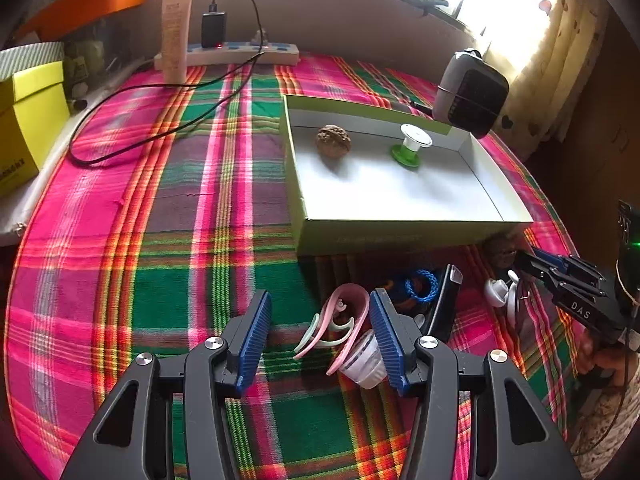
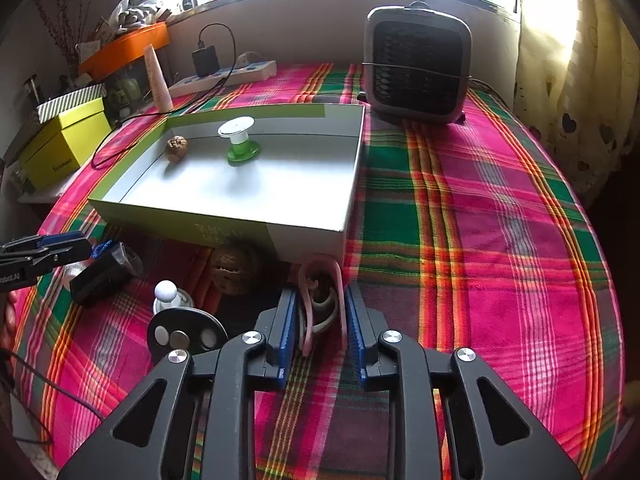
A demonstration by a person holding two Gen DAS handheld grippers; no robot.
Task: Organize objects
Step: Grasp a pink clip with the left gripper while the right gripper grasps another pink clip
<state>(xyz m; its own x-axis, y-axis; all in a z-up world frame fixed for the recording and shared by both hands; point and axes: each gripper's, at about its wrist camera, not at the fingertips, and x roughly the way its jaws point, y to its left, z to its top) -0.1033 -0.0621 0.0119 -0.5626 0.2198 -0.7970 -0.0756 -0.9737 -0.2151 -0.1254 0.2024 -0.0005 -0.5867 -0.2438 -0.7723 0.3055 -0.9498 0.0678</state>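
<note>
- right wrist view: the right gripper (image 2: 320,292) has its jaws drawn in on a pink clip (image 2: 322,276), the blue pads pinching its loop from both sides. the clip lies on the plaid cloth (image 2: 480,220), just in front of the box (image 2: 240,232) near its front corner.
- done so far: only two things are in the box, a walnut (image 2: 176,148) and a green and white spool (image 2: 239,142), both toward the far wall. most of the floor is bare.
- left wrist view: the left gripper (image 1: 320,300) has its jaws spread wide and grips nothing. a second bundle of pink and pale green clips (image 1: 340,320) lies between the pads, with a white ribbed cup (image 1: 364,364) beside one pad.
- still on the cloth: another walnut (image 2: 236,268) against the box front, a white knob (image 2: 166,292), a dark disc (image 2: 184,332), a black case (image 2: 104,272) and a blue braided ring (image 1: 420,284).
- judgement: the task looks early, with roughly two items in and seven or so left. the step in hand is probably lifting the pinched clip into the box.
</note>
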